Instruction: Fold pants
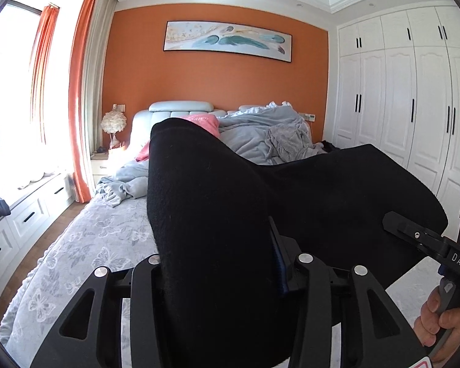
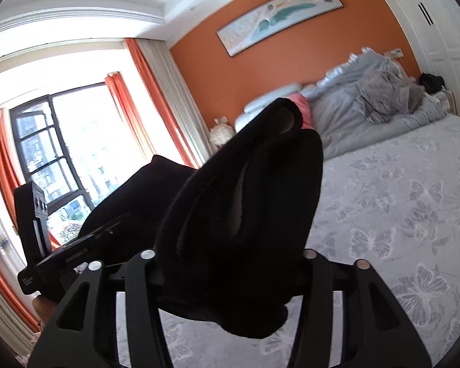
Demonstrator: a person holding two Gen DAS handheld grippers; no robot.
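Observation:
Black pants hang lifted above the bed, held between both grippers. My left gripper is shut on one edge of the pants; the cloth stands up between its fingers and hides the tips. My right gripper is shut on another edge of the pants, which bunches up in front of the camera. The right gripper also shows at the right edge of the left wrist view, clamped on the stretched cloth. The left gripper shows at the left of the right wrist view.
The bed has a grey butterfly-print sheet. A crumpled grey duvet and a pink cloth lie near the headboard. A nightstand with a lamp stands left, white wardrobes right, window drawers far left.

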